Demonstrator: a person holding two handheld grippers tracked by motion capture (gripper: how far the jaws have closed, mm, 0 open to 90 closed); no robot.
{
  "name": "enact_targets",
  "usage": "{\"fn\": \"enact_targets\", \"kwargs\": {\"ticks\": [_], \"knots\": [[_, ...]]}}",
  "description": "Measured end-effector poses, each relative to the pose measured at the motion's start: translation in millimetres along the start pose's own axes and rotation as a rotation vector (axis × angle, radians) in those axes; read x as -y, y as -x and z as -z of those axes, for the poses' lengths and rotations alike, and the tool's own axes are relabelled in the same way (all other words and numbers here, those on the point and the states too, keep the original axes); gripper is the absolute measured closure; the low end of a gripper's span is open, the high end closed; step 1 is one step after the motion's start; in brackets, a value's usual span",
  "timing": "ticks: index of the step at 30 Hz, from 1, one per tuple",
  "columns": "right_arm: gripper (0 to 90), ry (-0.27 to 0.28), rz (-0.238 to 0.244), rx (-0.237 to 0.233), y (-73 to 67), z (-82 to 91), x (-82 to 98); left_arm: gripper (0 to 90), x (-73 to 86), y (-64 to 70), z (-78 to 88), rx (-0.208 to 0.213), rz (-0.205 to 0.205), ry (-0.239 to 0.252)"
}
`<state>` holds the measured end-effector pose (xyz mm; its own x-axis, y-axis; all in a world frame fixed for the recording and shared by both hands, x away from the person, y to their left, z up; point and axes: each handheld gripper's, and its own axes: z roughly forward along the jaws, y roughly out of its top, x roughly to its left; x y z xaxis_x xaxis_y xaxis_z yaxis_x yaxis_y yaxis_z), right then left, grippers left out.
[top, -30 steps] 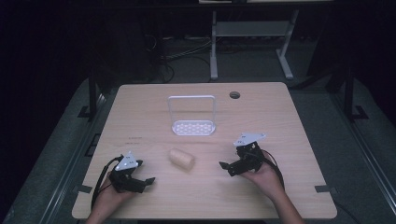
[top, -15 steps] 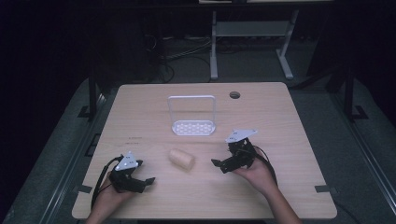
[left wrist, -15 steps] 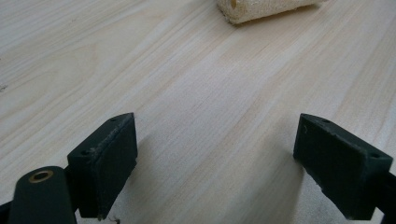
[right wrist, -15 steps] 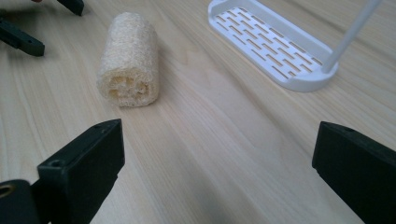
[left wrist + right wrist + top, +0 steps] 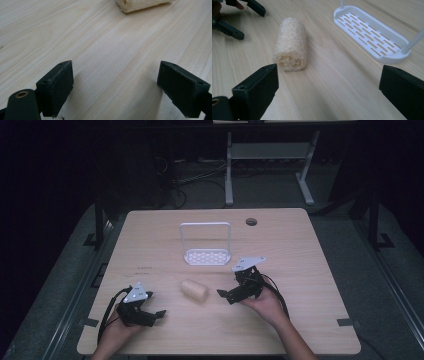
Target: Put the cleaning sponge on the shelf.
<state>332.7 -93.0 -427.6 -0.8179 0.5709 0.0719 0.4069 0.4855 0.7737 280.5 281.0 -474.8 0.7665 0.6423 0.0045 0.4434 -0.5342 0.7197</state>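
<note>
Presently, the pale cylindrical loofah sponge [image 5: 194, 290] is seen lying on the wooden bench [image 5: 310, 270] just left of the wide-open right tool [image 5: 226, 295], end-on to it, the equally open left tool [image 5: 158, 315] being farther.

You're working in a lab-style recording space: a pale wooden table with a round cable hole [image 5: 251, 222] stands in a dark room, loose black cables [image 5: 200, 175] trail on the far floor beside a grey metal stand [image 5: 267, 157].
</note>
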Motion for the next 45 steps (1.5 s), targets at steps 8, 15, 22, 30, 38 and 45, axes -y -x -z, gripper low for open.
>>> {"fn": "enact_targets", "kwargs": {"ticks": [8,15,22,30,38,45], "knots": [[2.2,0.004,0.017,-0.014,-4.6,-7.5,-10.2,13.1,0.0,0.0,0.0,0.0,0.0,0.0],[2.2,0.005,0.028,-0.029,-9.7,-16.5,-18.2,13.1,0.0,0.0,0.0,0.0,0.0,-0.001],[2.2,0.006,0.05,-0.051,-18.4,-26.7,-29.0,13.1,-0.1,0.3,-0.1,0.001,0.005,0.002],[2.2,0.004,0.062,-0.068,-25.2,-36.5,-34.6,13.1,-0.1,0.6,-0.3,0.001,0.009,0.005],[2.2,-0.015,0.062,-0.076,-28.9,-51.6,-36.2,13.1,-0.1,0.2,0.0,0.001,0.004,0.001],[2.3,-0.027,0.068,-0.089,-33.7,-63.0,-38.9,13.0,-0.1,0.2,0.0,0.001,0.004,0.001]]}}
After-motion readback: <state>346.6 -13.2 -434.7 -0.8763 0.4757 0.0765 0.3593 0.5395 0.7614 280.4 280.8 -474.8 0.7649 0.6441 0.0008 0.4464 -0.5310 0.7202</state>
